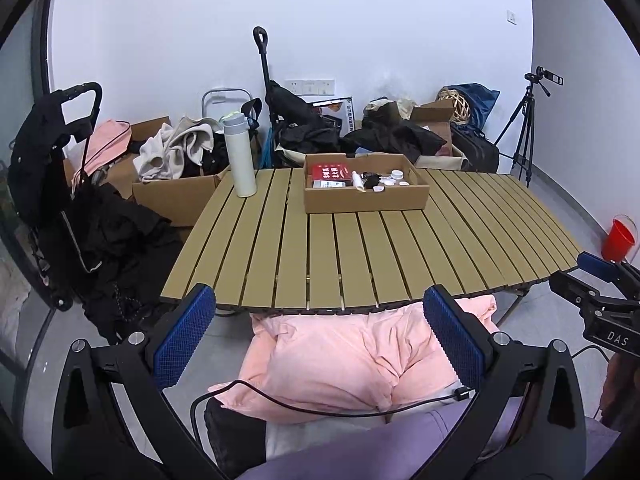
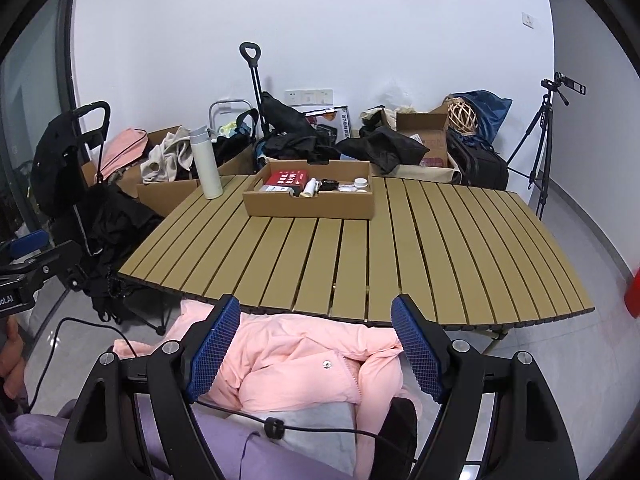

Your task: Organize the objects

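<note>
A shallow cardboard box (image 1: 364,200) (image 2: 308,206) sits at the far middle of the slatted tan table (image 1: 360,256) (image 2: 360,256). It holds a red packet (image 1: 330,172) (image 2: 286,180), a white tube, small white jars (image 1: 396,176) (image 2: 361,182) and a black item. A tall white thermos (image 1: 239,156) (image 2: 206,164) stands left of the box. My left gripper (image 1: 320,336) is open and empty, held short of the table's near edge. My right gripper (image 2: 314,344) is open and empty, also short of the edge.
A pink jacket (image 1: 348,360) (image 2: 304,364) lies below both grippers, with a black cable across it. Cardboard boxes with clothes (image 1: 176,184), black carts and bags stand behind the table. A tripod (image 1: 524,136) stands at the right wall, a red bucket (image 1: 618,238) on the floor.
</note>
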Demonstrator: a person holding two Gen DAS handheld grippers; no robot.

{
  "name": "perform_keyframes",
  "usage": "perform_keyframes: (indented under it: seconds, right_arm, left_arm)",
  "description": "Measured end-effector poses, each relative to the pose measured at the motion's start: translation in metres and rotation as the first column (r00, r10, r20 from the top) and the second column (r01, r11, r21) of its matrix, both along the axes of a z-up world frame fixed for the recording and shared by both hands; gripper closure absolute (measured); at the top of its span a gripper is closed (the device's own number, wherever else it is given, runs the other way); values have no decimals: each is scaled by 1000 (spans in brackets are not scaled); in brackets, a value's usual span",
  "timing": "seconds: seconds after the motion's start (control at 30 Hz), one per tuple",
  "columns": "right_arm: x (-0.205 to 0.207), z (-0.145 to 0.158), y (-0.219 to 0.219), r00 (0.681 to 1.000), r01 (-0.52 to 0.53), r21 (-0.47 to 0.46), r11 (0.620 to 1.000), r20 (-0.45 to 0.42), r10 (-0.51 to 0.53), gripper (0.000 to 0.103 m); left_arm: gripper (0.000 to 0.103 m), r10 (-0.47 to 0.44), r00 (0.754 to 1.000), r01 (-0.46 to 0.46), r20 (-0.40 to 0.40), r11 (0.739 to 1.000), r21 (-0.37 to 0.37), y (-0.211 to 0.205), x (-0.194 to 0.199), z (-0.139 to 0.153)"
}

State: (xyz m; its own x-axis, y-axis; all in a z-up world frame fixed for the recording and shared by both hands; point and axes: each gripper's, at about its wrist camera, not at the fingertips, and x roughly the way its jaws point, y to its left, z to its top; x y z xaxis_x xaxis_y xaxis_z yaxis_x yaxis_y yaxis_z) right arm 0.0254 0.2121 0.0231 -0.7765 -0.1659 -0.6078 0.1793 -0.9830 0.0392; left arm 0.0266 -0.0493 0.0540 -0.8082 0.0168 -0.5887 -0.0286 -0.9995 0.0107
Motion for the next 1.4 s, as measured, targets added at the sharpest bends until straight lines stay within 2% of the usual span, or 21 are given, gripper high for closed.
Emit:
perform_keyframes:
  seconds: [1.4]
  right_arm:
    - [-3, -1, 4, 1000, 3, 5, 1000, 1, -3, 22]
  left_arm:
    - [0, -9, 1000, 9, 5, 1000, 8, -6, -1, -3]
